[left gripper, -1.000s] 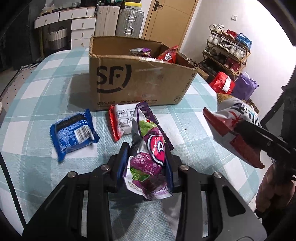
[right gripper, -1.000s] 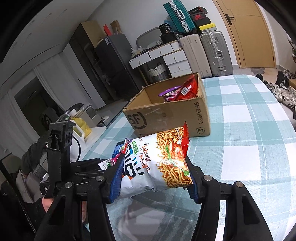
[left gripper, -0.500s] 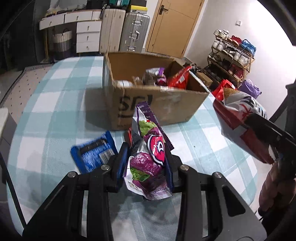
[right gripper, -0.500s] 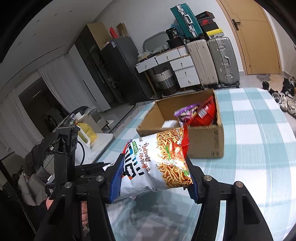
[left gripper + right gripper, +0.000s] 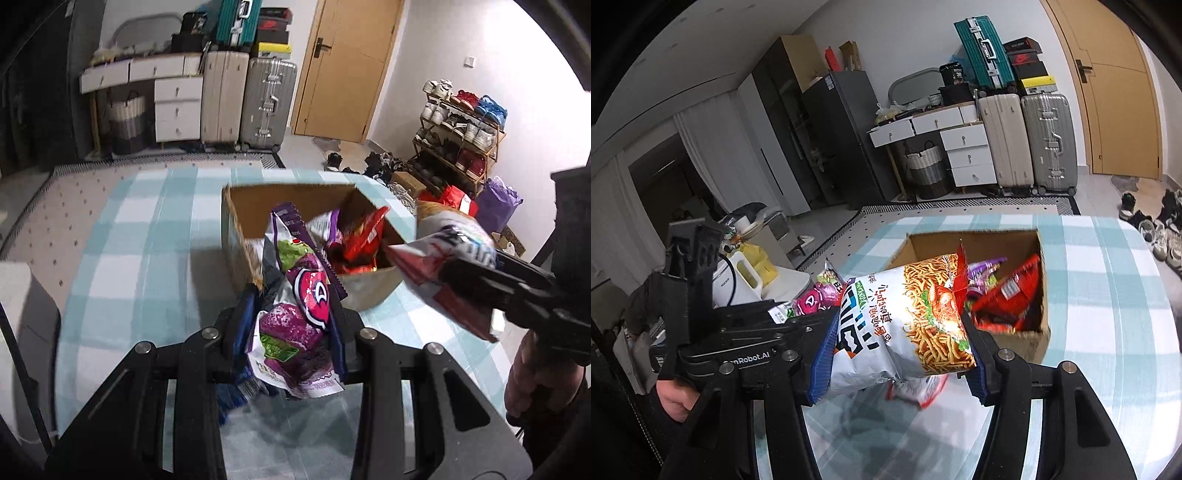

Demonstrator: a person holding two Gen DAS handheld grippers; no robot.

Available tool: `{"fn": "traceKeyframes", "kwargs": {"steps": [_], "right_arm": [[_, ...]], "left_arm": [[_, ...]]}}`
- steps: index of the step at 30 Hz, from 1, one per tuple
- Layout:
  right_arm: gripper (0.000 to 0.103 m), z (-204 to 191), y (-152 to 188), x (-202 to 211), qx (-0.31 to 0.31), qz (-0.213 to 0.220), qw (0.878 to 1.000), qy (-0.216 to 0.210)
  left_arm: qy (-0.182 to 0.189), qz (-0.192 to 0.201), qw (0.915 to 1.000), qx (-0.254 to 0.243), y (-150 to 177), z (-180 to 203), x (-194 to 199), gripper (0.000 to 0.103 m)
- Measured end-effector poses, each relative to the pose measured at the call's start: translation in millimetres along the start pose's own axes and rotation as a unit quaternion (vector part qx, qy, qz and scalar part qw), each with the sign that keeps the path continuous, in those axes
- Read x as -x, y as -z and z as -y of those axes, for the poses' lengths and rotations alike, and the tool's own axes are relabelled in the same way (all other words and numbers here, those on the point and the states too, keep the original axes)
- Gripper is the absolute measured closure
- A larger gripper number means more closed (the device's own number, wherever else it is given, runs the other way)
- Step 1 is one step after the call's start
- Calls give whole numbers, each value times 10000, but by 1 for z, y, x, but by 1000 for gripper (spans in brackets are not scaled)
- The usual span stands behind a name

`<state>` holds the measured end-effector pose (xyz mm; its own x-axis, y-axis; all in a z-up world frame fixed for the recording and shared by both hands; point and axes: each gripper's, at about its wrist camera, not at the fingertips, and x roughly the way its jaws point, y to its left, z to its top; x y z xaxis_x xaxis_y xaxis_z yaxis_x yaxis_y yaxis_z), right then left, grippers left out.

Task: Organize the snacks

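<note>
- My left claw [image 5: 293, 325] is gripping a purple snack packet [image 5: 299, 317], holding it upright between its blue pads, above the checked surface [image 5: 140, 266] and close to the near wall of the cardboard box [image 5: 242, 218].
- A blue packet [image 5: 232, 393] is lying on the surface under that claw, partly hidden by it.
- The open box is sitting on the surface ahead of both claws, holding a red packet [image 5: 1012, 295] and a purple one [image 5: 984, 267] inside.
- My right claw [image 5: 897, 332] is squeezing a white noodle-snack bag [image 5: 905, 325] sideways between its pads, raised near the box's front corner.
- Under that bag, another red-edged packet [image 5: 916, 391] is lying on the surface.
</note>
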<state>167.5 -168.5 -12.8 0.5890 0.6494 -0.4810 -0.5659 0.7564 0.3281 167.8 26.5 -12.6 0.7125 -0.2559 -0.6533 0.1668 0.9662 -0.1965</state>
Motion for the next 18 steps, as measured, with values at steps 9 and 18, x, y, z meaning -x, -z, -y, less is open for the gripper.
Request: {"fn": "traceKeyframes", "kwargs": {"steps": [9,18], "right_arm": [[43,4,-32,-17,53,2,9999,157],[43,25,-54,-35,-266,-53,9993,258]], "left_arm": [[-68,160,9994,-289,-40,8,10,72],[-41,156,9996,-217,-79,2,-8,78]]}}
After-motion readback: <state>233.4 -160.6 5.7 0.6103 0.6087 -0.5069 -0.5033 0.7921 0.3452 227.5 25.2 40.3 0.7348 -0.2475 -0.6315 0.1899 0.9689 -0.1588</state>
